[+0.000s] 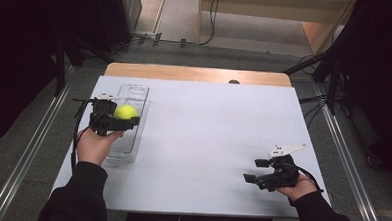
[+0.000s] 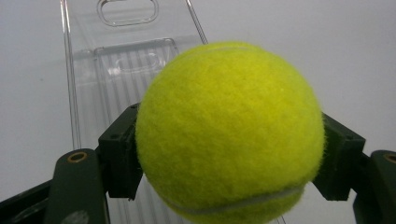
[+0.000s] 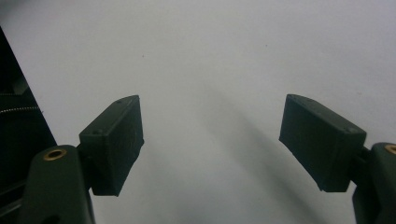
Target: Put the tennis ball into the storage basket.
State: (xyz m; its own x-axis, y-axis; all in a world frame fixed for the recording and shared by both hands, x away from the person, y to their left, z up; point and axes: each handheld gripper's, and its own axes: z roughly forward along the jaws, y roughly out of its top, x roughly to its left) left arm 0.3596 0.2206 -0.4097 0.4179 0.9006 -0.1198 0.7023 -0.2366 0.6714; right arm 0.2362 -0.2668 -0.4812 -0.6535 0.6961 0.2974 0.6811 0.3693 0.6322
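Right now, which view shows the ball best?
The left gripper view: the ball is close up, clamped between the left claw's jaws above the clear tray. The high view shows it small.

No words, numbers, labels or signs can be read on anything here
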